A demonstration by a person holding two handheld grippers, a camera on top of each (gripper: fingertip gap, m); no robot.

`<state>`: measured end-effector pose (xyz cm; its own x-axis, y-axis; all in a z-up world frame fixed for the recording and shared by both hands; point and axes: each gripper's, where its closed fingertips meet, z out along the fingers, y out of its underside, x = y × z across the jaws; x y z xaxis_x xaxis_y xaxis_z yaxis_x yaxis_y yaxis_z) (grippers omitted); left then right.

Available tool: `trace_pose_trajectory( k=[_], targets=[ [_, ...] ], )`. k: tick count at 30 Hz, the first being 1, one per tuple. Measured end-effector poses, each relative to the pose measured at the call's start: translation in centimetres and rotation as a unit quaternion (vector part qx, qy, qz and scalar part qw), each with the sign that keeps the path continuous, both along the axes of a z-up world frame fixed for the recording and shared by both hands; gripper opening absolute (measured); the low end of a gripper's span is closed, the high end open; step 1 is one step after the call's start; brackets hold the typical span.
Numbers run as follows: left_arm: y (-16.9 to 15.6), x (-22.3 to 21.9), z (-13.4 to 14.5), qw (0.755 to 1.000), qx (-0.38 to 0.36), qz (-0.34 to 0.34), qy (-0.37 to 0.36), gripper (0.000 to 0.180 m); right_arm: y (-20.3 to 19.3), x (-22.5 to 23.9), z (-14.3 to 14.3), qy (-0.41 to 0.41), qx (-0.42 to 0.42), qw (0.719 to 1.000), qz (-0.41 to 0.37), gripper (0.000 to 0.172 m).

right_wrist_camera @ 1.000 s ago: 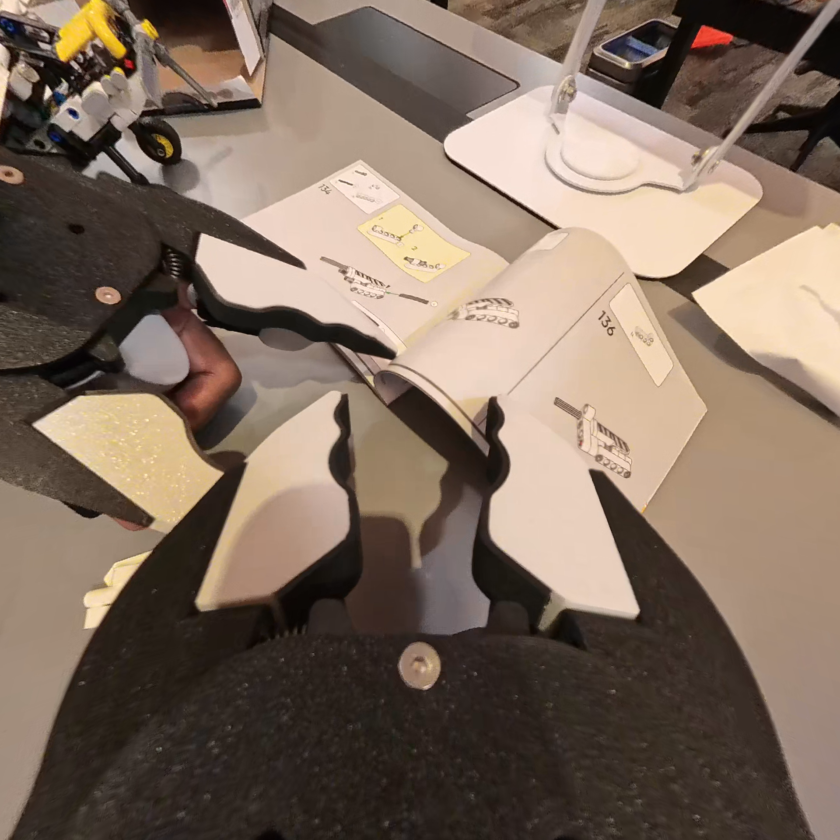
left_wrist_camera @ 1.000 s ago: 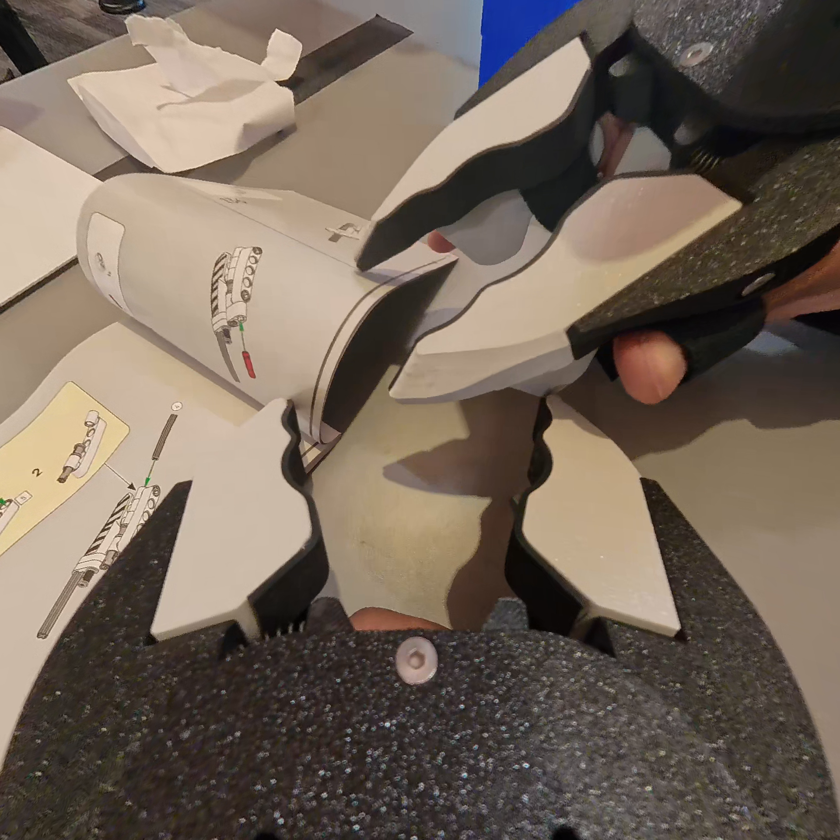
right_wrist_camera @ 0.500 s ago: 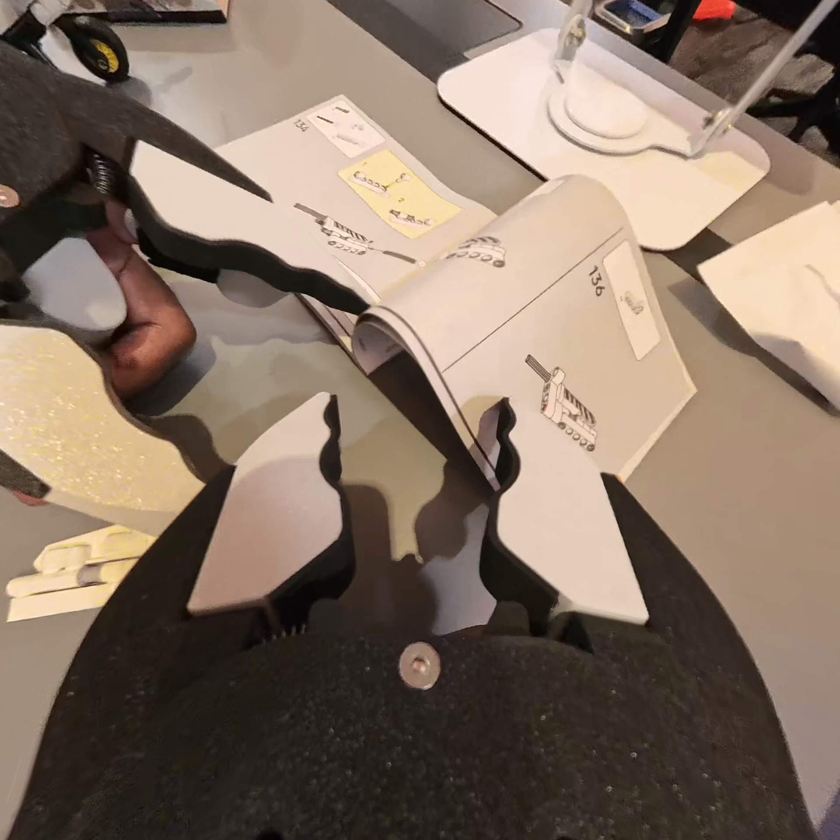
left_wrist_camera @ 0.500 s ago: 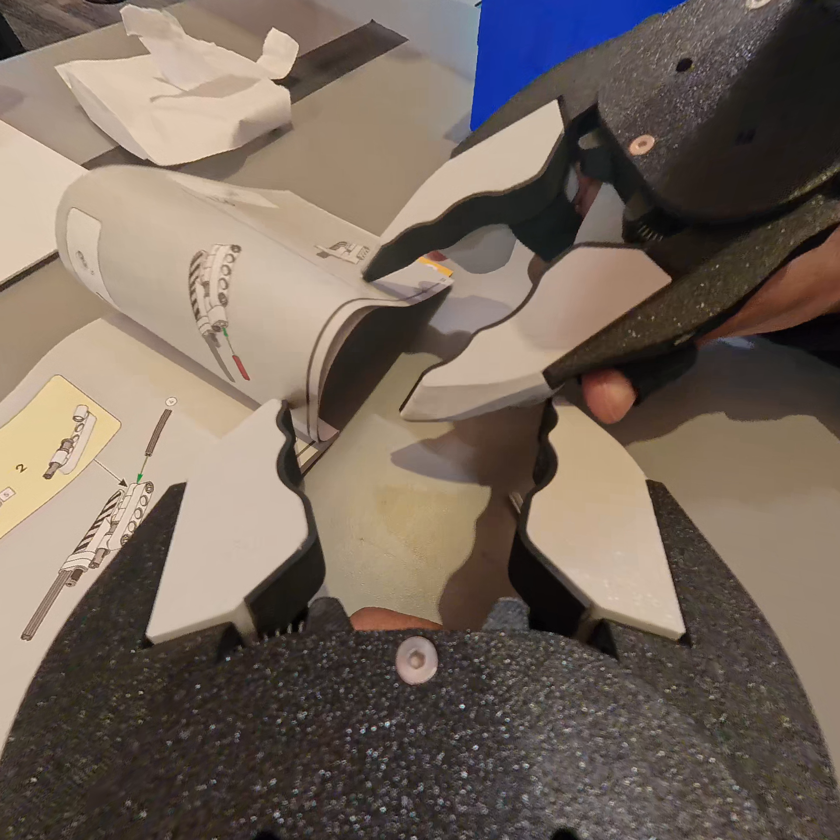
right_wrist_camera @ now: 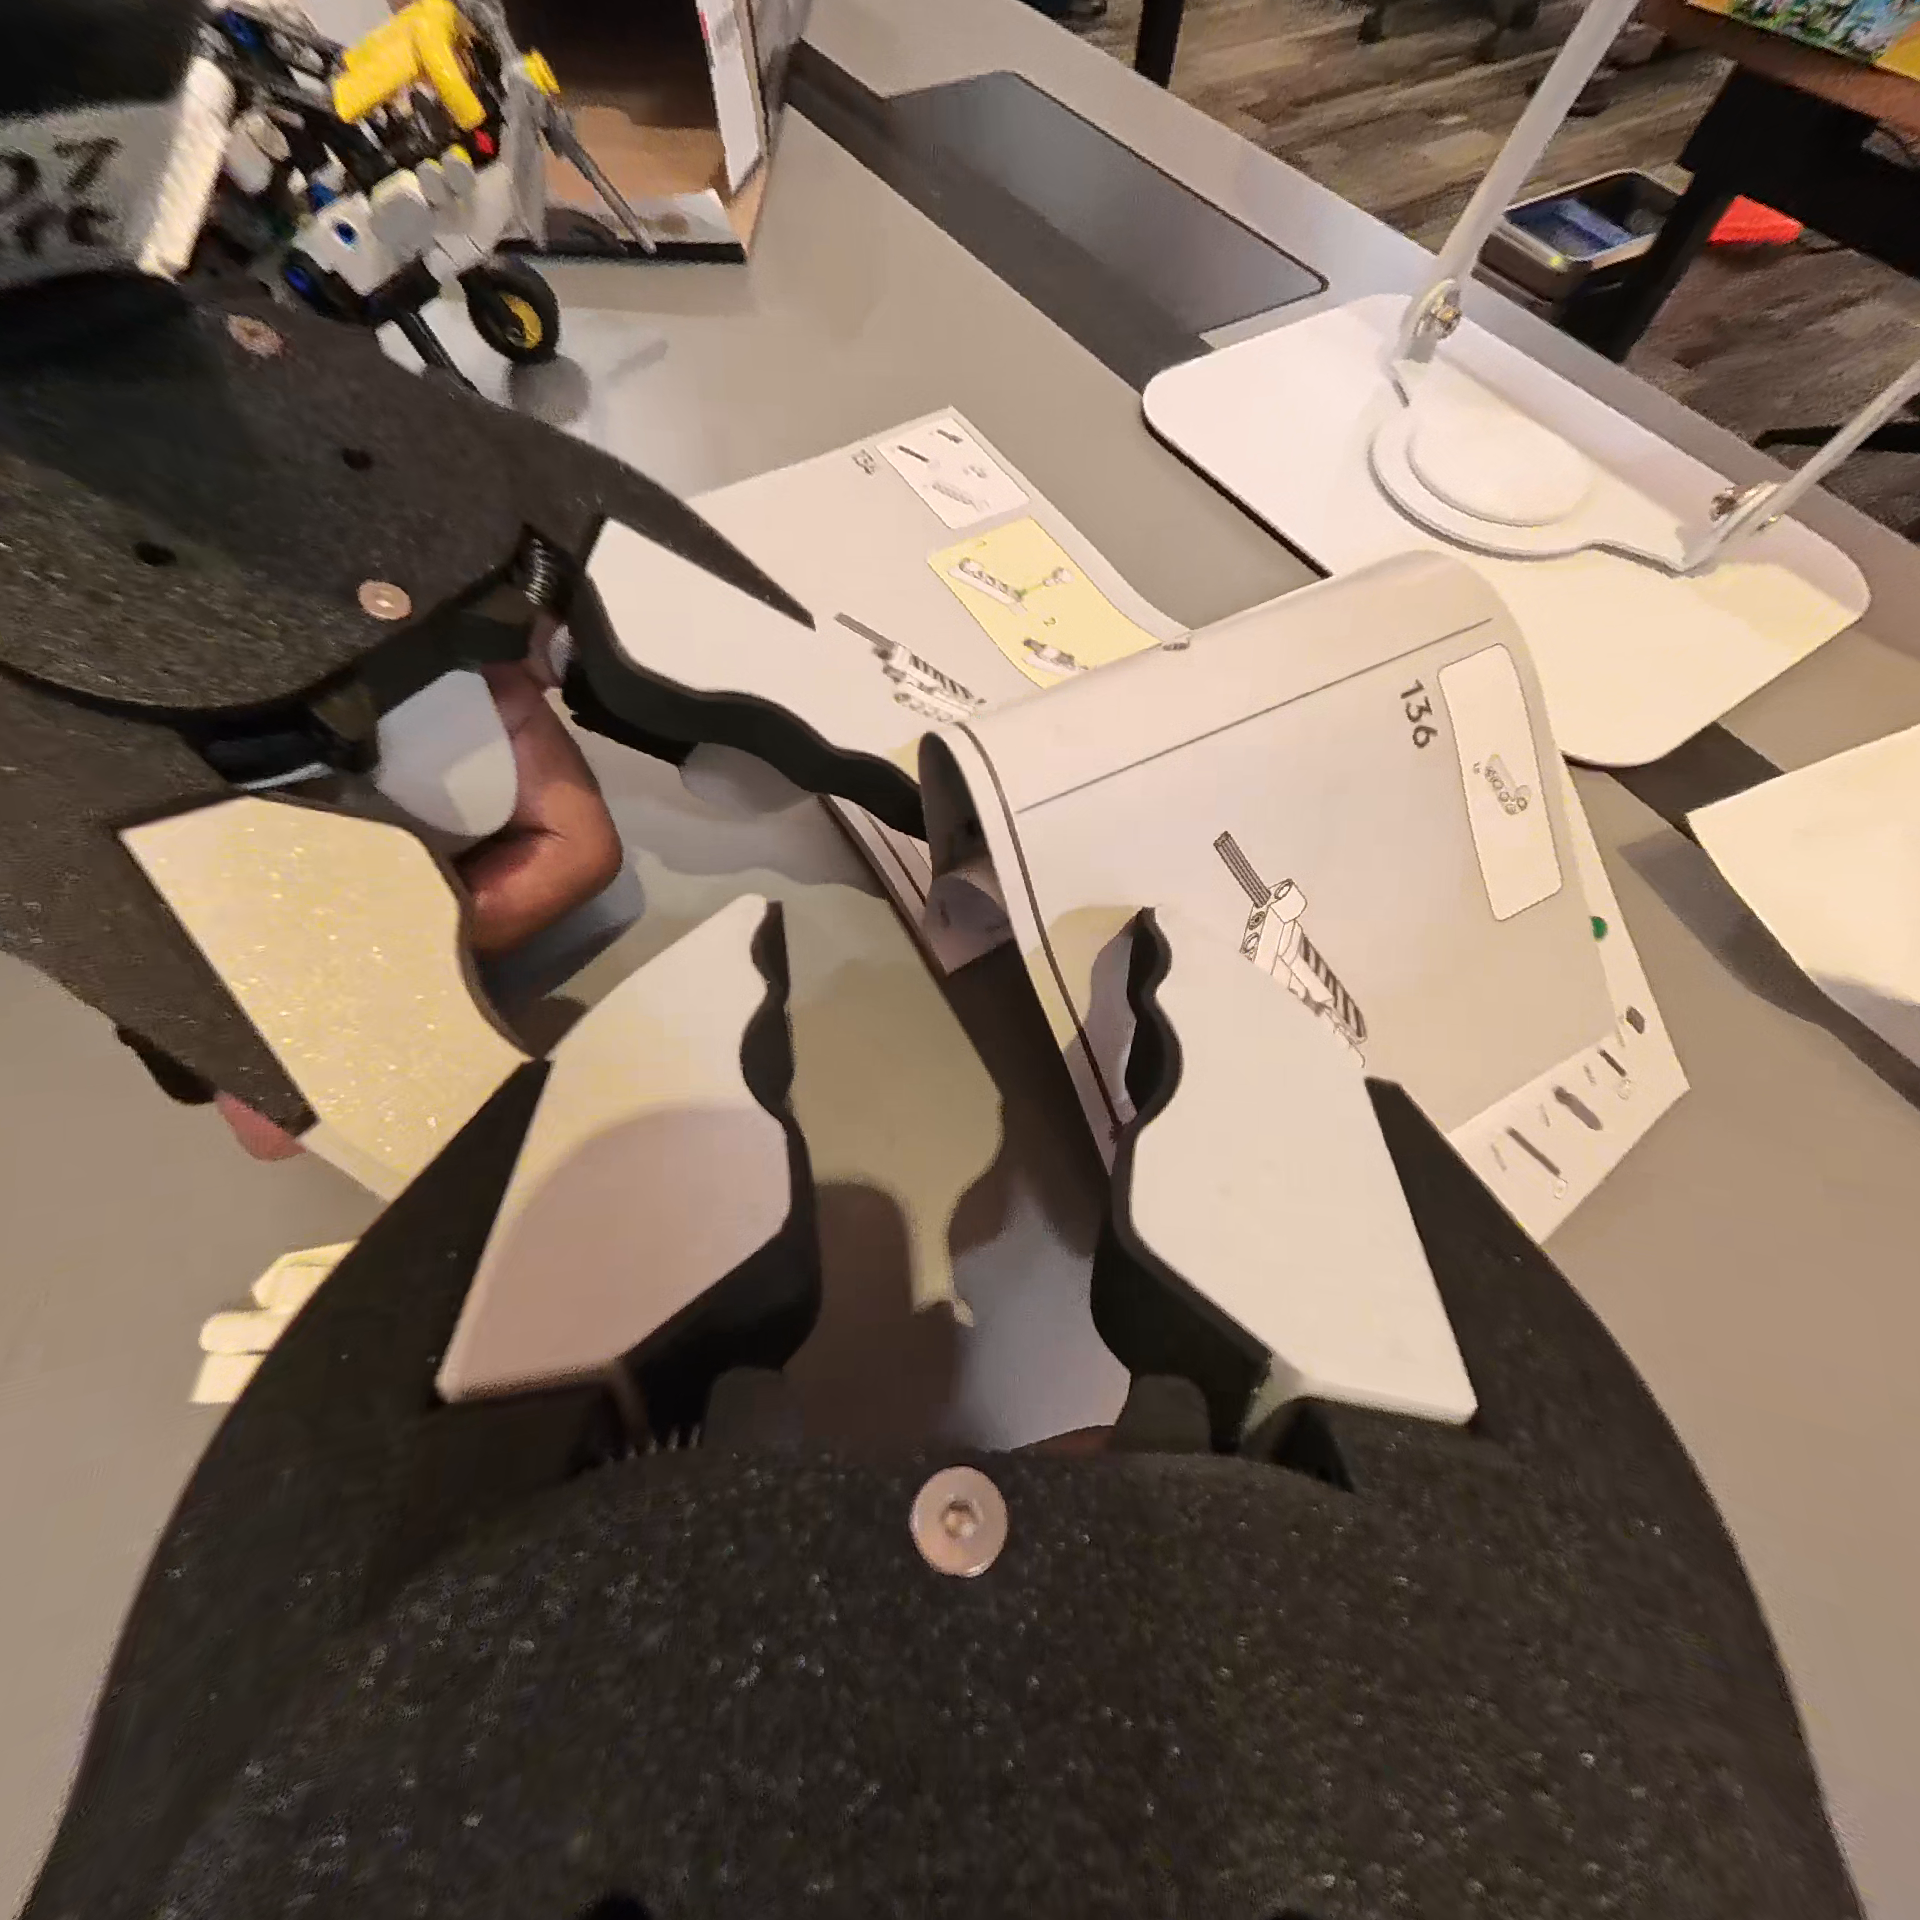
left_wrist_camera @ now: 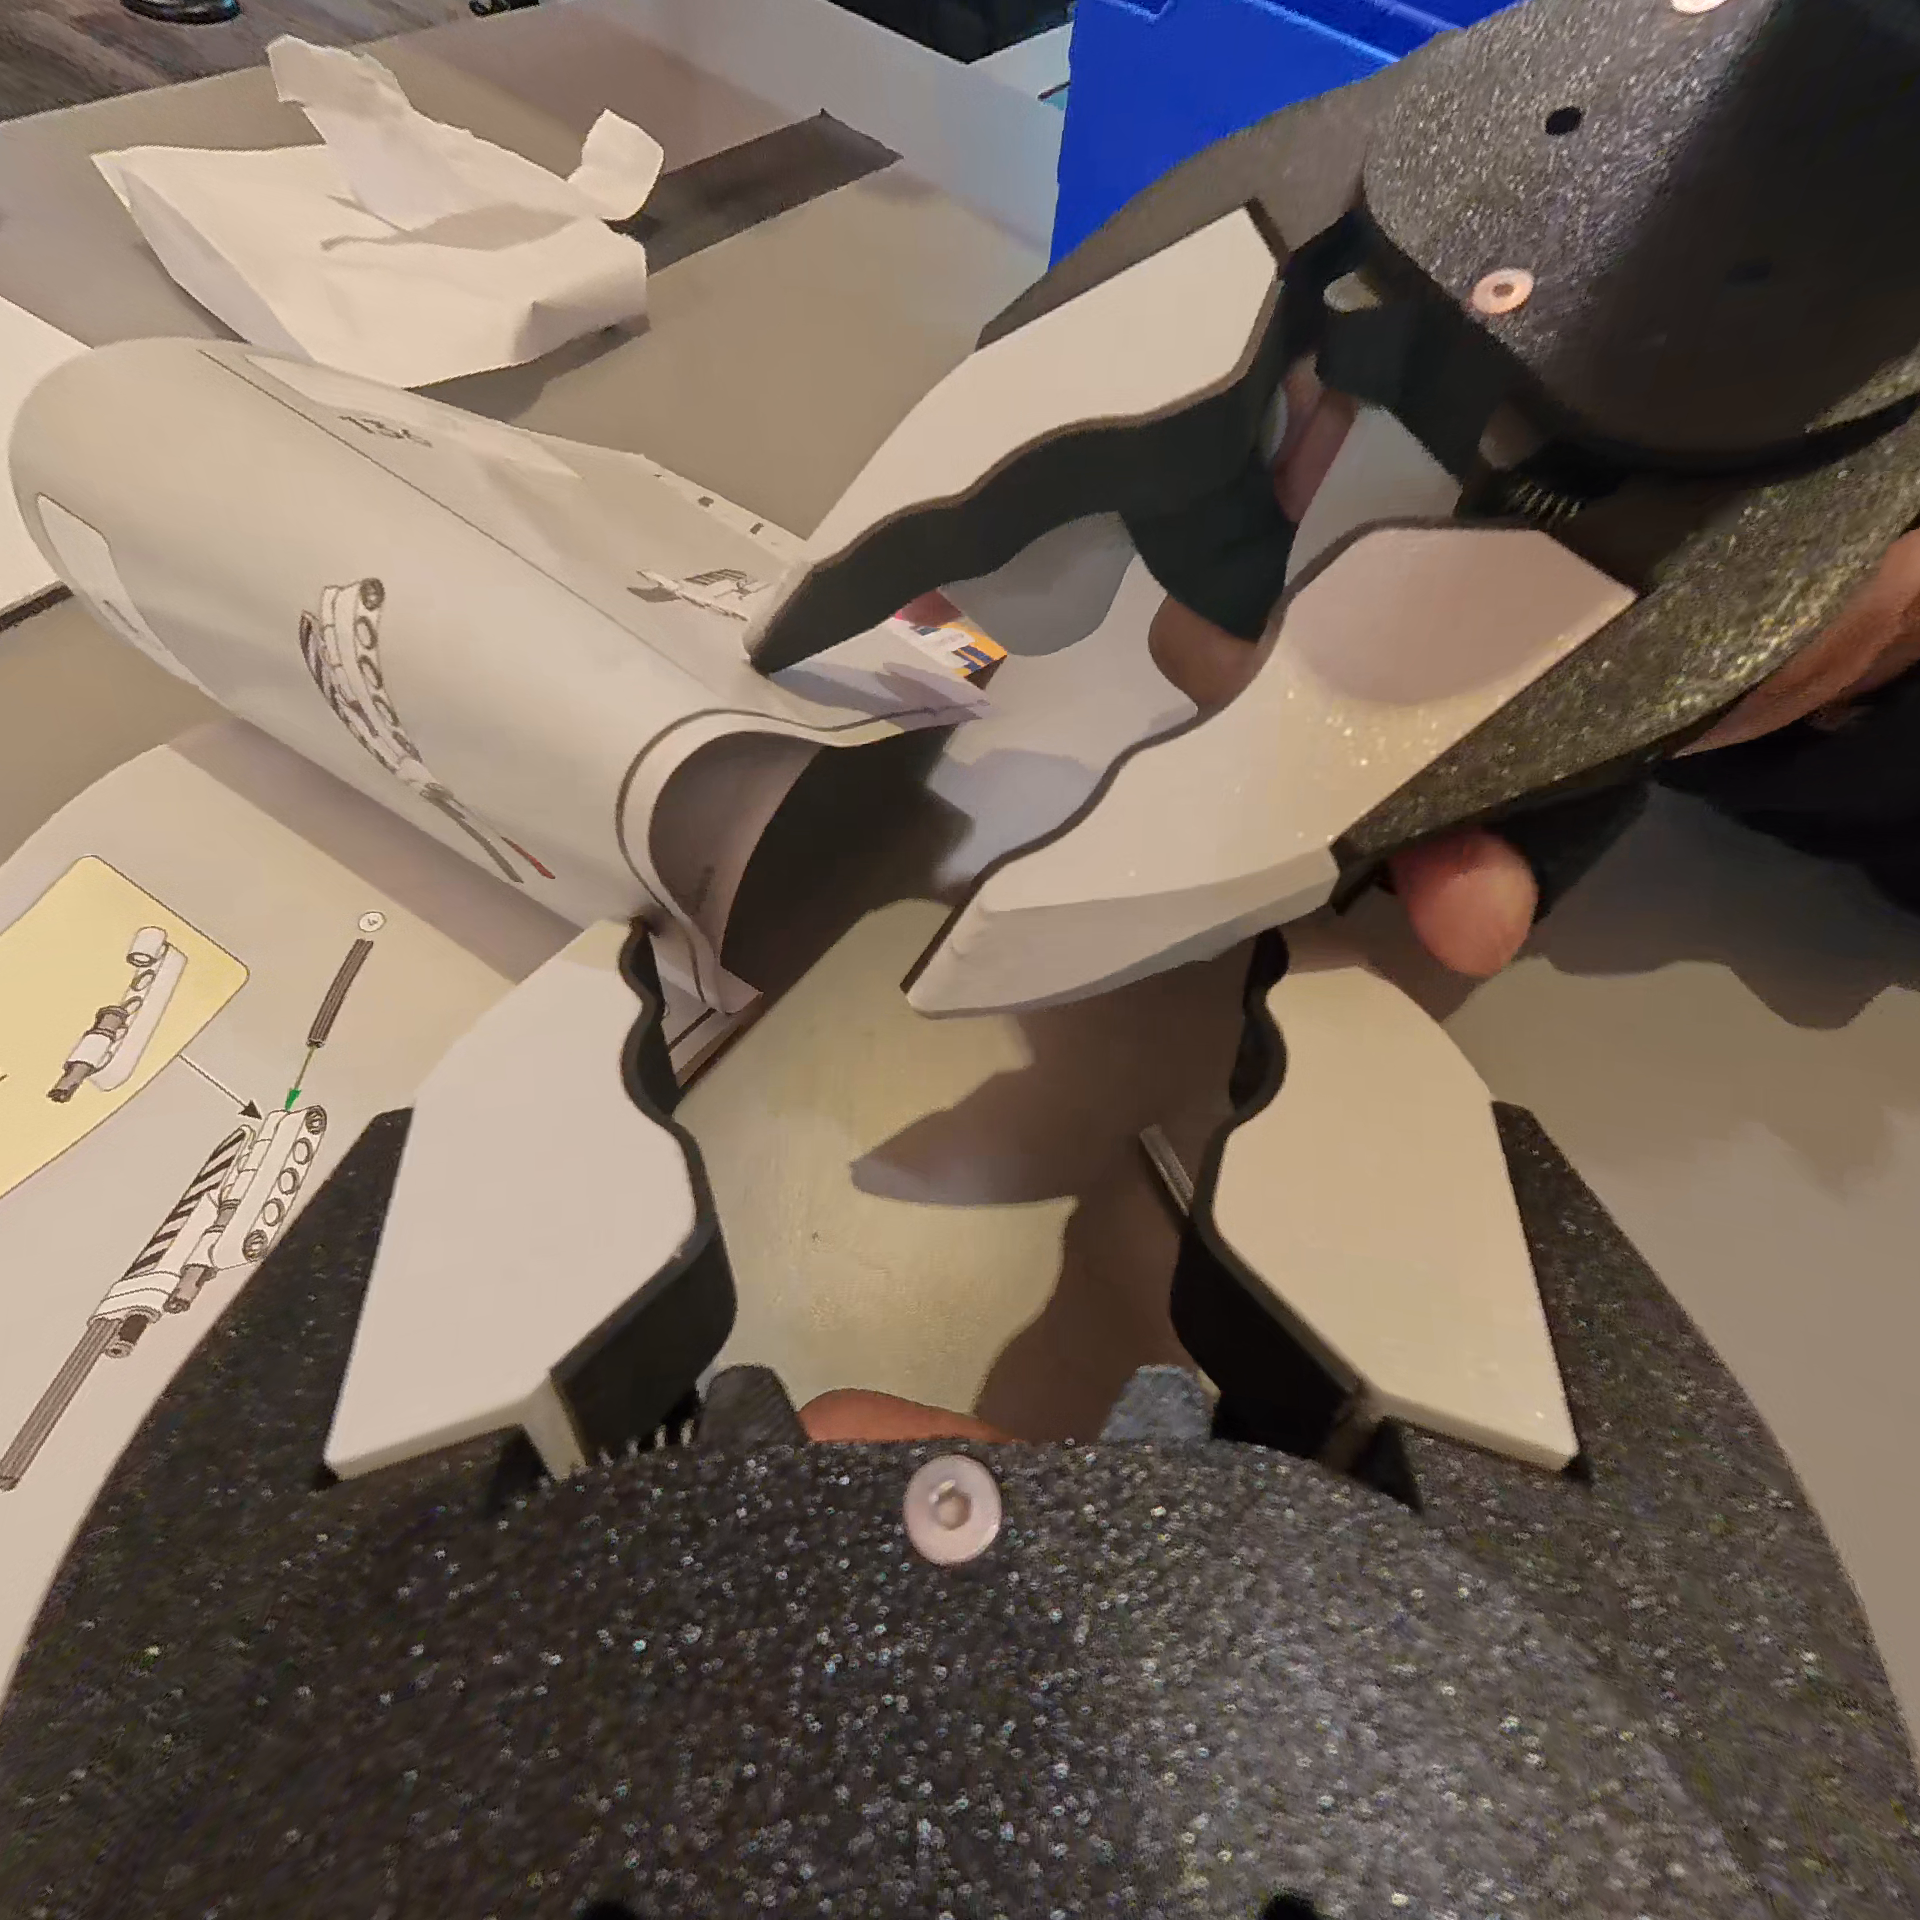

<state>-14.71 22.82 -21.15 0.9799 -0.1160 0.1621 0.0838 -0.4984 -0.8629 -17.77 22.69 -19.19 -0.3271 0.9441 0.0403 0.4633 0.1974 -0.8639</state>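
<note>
An open instruction booklet (left_wrist_camera: 156, 987) lies on the grey table, with one page (left_wrist_camera: 343, 623) arched up in a curl. My left gripper (left_wrist_camera: 951, 987) is open and empty; its left fingertip (left_wrist_camera: 644, 945) touches the corner of the pages under the arch. My right gripper (left_wrist_camera: 842, 821) shows ahead, open, with its far finger (left_wrist_camera: 1039, 488) resting on top of the curled page. In the right wrist view my right gripper (right_wrist_camera: 956, 925) is open. The page's edge (right_wrist_camera: 1039, 966) runs loose between its fingers. The left gripper's upper finger (right_wrist_camera: 727, 717) reaches under the arched page (right_wrist_camera: 1299, 810).
Crumpled white paper (left_wrist_camera: 395, 229) and a blue bin (left_wrist_camera: 1195, 83) lie beyond the booklet. A white lamp base (right_wrist_camera: 1507, 499), a white sheet (right_wrist_camera: 1818, 883), a brick-built vehicle model (right_wrist_camera: 416, 177), a cardboard box (right_wrist_camera: 665, 125) and small white pieces (right_wrist_camera: 260, 1320) surround it. From either gripper's tips it is about 25 centimetres to the brick-built vehicle model (right_wrist_camera: 416, 177).
The curled page has lifted higher, and more pages show beneath it. The right gripper has shifted along the page's edge. My left jaws have opened a little wider. Nothing was gripped.
</note>
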Motion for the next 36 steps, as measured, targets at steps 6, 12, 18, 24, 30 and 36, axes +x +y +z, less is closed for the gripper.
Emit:
trace_pose_trajectory(
  k=[6,12,18,24,30,36],
  targets=[
    [-0.2,0.2,0.6,1.0,0.02,-0.011,-0.013,0.108,-0.8,-0.1,0.3,-0.011,-0.015,1.0,0.025,0.062],
    [-0.5,0.0,1.4,0.998,0.051,-0.008,-0.018,0.108,-1.4,-0.5,0.8,-0.012,-0.003,1.0,0.028,0.06],
    [-0.6,-0.1,1.8,0.998,0.065,-0.007,-0.02,0.108,-1.9,-1.3,1.6,-0.008,0.011,0.999,0.029,0.06],
    [-0.5,0.0,2.0,0.997,0.074,-0.011,-0.012,0.108,-1.9,-1.5,2.0,-0.005,0.034,0.999,0.029,0.061],
    [-0.2,0.2,2.1,0.997,0.077,-0.016,0.003,0.109,-1.5,-1.7,2.5,0.0,0.041,0.999,0.02,0.06],
    [-0.3,0.2,2.2,0.997,0.081,-0.017,0.005,0.109,-1.3,-1.9,3.0,0.006,0.059,0.998,0.015,0.06]
  ],
)
